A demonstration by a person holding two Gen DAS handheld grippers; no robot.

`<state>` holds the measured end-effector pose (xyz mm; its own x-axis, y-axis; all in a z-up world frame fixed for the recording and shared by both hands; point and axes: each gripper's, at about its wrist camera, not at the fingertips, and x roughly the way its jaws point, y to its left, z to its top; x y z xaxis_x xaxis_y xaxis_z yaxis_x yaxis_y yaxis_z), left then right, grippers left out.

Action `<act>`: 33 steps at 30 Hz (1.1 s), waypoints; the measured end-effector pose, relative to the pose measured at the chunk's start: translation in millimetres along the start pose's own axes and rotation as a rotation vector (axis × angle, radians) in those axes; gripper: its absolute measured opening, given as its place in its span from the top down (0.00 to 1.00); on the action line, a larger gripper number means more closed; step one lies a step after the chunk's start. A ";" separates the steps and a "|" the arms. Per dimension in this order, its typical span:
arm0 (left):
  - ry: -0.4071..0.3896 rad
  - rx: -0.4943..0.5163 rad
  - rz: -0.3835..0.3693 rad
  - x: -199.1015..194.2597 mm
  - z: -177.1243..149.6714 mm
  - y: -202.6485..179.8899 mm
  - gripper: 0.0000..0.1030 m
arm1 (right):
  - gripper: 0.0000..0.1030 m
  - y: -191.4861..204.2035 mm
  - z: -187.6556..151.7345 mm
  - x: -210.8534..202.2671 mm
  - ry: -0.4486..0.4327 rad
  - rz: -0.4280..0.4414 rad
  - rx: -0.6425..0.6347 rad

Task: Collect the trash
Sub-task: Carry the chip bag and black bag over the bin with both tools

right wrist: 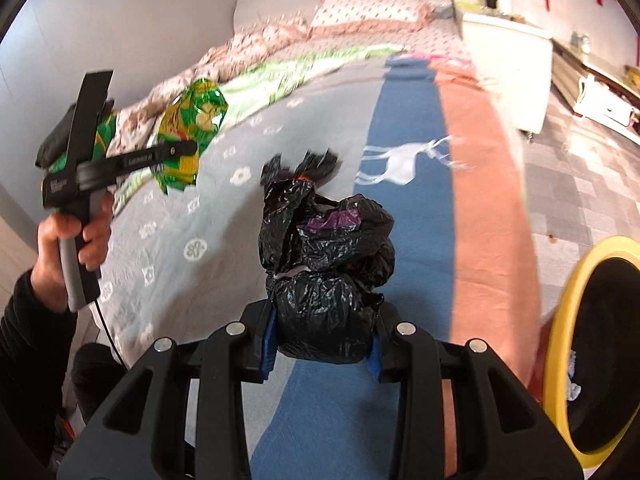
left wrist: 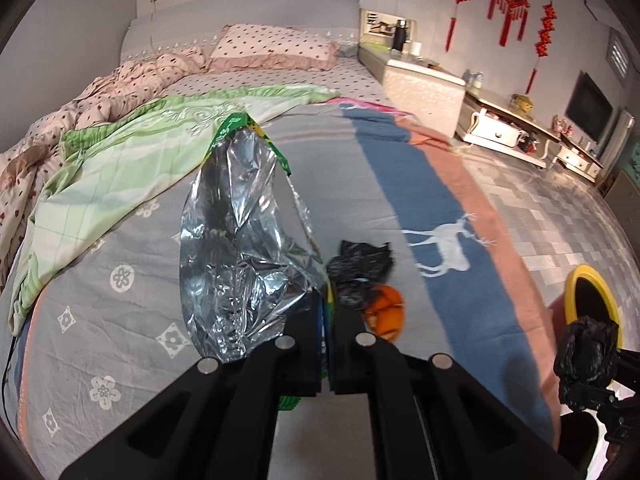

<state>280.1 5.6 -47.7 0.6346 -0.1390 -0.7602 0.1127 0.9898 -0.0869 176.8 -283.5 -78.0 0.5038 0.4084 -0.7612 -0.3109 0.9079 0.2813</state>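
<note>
At the far left, a green floral quilt (left wrist: 100,160) and a pink dotted duvet (left wrist: 132,80) lie heaped on the bed. My left claw (left wrist: 326,300) has its fingers pressed nearly together on the edge of a crumpled snack wrapper (left wrist: 240,240), silver inside, green and yellow outside, which stands up above the grey flower-print blanket (left wrist: 100,300). From my right wrist camera I see that same wrapper (right wrist: 192,132) pinched high over the bed, with my left hand (right wrist: 68,248) on the grip.

Just right of the left fingers, on the blanket, a scrap of black plastic (left wrist: 360,268) rests against an orange peel (left wrist: 386,310). These two sit directly ahead of the left claw, and the wrapper blocks much of the view to their left.

My right claw (right wrist: 320,344) is closed around a bunched black trash bag (right wrist: 324,272), held over the blanket's blue stripe with the white deer (right wrist: 400,160). The bag hides most of the black scrap (right wrist: 304,164) beyond it.

Farther right, past the salmon-pink border of the blanket, stands a yellow-rimmed bin (right wrist: 560,340), lined in black, on the tiled floor (right wrist: 580,180). White cabinets (left wrist: 500,128) line the far wall.
</note>
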 end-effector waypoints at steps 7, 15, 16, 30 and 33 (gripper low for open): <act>-0.034 0.071 -0.079 -25.4 6.3 -62.9 0.99 | 0.68 -26.6 -1.7 -52.8 -0.093 -0.030 0.072; -0.030 0.178 -0.221 -38.3 12.3 -152.6 0.99 | 0.68 -70.4 -16.8 -117.6 -0.183 -0.119 0.164; -0.030 0.192 -0.240 -40.1 12.9 -165.3 0.99 | 0.68 -77.0 -20.5 -125.4 -0.191 -0.132 0.178; 0.031 0.328 -0.461 -34.7 1.6 -318.2 0.99 | 0.68 -186.4 -81.4 -235.7 -0.289 -0.314 0.407; 0.049 0.347 -0.489 -29.2 -3.4 -341.4 0.99 | 0.68 -209.0 -95.8 -249.8 -0.288 -0.335 0.447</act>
<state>220.5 -328.2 1.9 0.4112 -0.5659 -0.7147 0.6310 0.7425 -0.2249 38.7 -584.3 -2.7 0.7315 0.0474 -0.6802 0.2375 0.9174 0.3194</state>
